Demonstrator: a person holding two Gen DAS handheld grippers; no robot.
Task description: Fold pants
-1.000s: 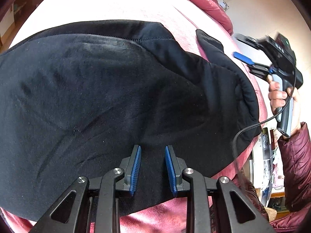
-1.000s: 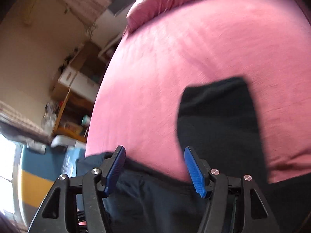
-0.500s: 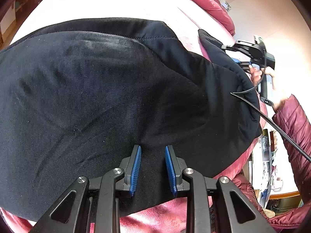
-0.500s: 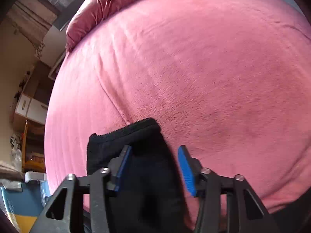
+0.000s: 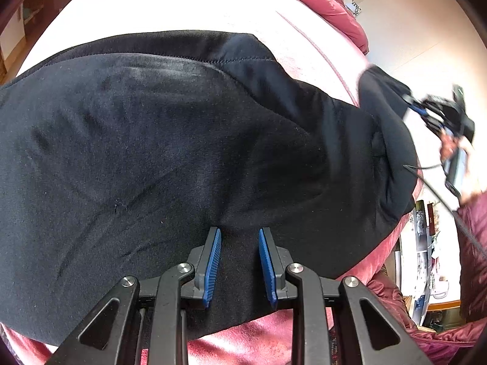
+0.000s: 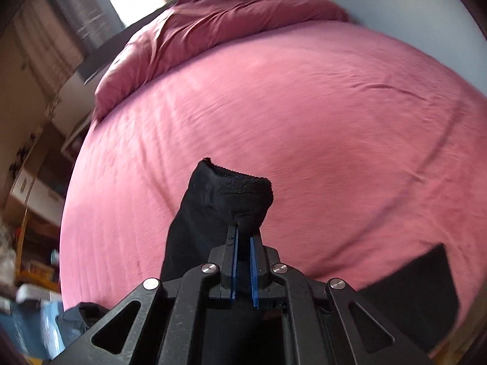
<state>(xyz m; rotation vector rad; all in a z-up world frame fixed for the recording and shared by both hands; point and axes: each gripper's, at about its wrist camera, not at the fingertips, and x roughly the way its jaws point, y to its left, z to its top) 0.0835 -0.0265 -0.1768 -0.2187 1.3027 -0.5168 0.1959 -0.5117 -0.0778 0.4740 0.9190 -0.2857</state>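
Black pants (image 5: 170,140) lie spread across the pink bed (image 5: 383,261). My left gripper (image 5: 239,231) stands over their near edge, jaws partly apart, tips dug into the cloth, with creases running out from the tips. The cloth lies flat under the jaws, and the pads do not pinch it. Far right in that view, my right gripper (image 5: 415,106) holds the end of a pant leg (image 5: 383,97). In the right wrist view the right gripper (image 6: 243,231) is shut on the leg's hemmed end (image 6: 231,191), which stands lifted off the sheet.
A crumpled pink duvet (image 6: 219,30) lies at the head of the bed (image 6: 304,121). A person's hand (image 5: 453,149) and a maroon sleeve (image 5: 474,243) hold the right gripper, with a cable trailing. Shelves and boxes (image 6: 33,188) stand beside the bed.
The right gripper swung over to the pant leg's end, closed on it and raised it off the sheet. The left gripper stayed put; creases have formed at its tips.
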